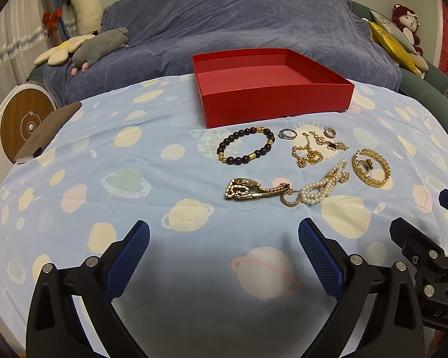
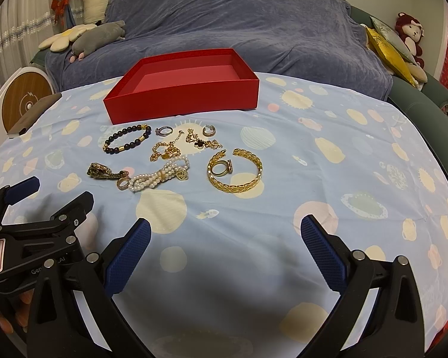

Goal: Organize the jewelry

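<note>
Left wrist view: left gripper [image 1: 224, 235] spread wide, empty, above planet-print cloth [image 1: 104, 164]. Ahead, beaded bracelet [image 1: 245, 145], pearl bracelet [image 1: 324, 186], gold cuff [image 1: 371, 167] lying loose before empty red box [image 1: 276, 101]. Right gripper [image 2: 225, 234] likewise released, grasping nothing.

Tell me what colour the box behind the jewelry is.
The box is red, inside and outside; the right wrist view shows it best.

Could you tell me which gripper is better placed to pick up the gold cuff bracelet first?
Right, probably. The gold cuff bracelet lies almost straight ahead of the open right gripper, while it sits off to the right of the open left gripper.
</note>
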